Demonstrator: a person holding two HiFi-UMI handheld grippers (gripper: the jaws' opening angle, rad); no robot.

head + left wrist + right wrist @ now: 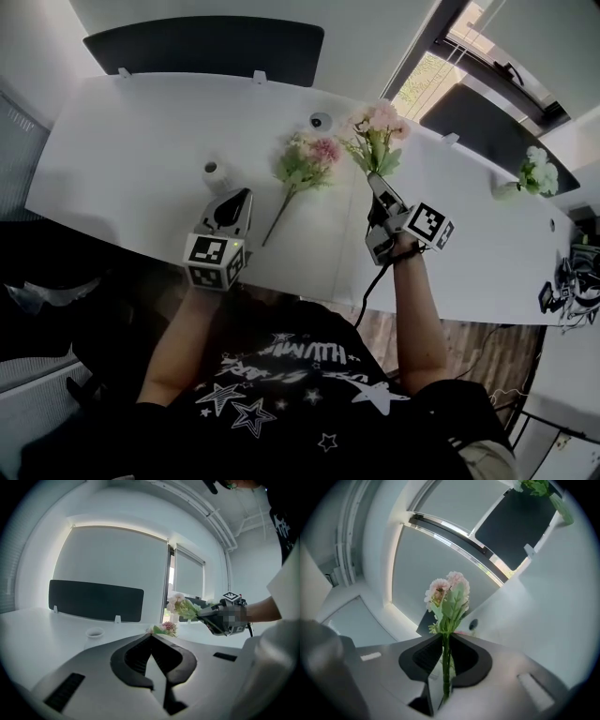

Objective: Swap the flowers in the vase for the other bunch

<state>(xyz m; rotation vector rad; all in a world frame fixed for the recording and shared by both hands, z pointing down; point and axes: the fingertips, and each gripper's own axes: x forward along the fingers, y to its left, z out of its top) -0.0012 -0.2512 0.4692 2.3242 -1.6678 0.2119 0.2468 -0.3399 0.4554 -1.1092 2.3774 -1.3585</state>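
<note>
Flowers, held bunch (447,597): pink and cream blooms with green leaves. The lower stems are hidden between the jaws in the right gripper view, and the gripper body covers them in the head view.

Flowers, second bunch (305,164): lies flat on the white table (141,141) with its blooms at the far end and its stem slanting back toward the person. In the left gripper view only the blooms show above the jaw tips; the stem is cut off.

Vase (214,174): small and white, upright on the table. Its lower part is hidden behind the left gripper's body in that gripper's view.

Right gripper (373,178): jaws pinched on the stems of the held bunch, which it holds in the air above the table, to the right of the second bunch and well apart from the vase.

Left gripper (239,195): jaws pressed together with nothing between them. Its tips are just beside the vase, on the near side.

Surroundings: a dark round fitting (321,120) sits in the table beyond the bunches. A dark partition panel (202,47) runs along the far edge, and another leafy plant (537,173) stands far right. Nothing lies between the held bunch and the vase except the second bunch.
</note>
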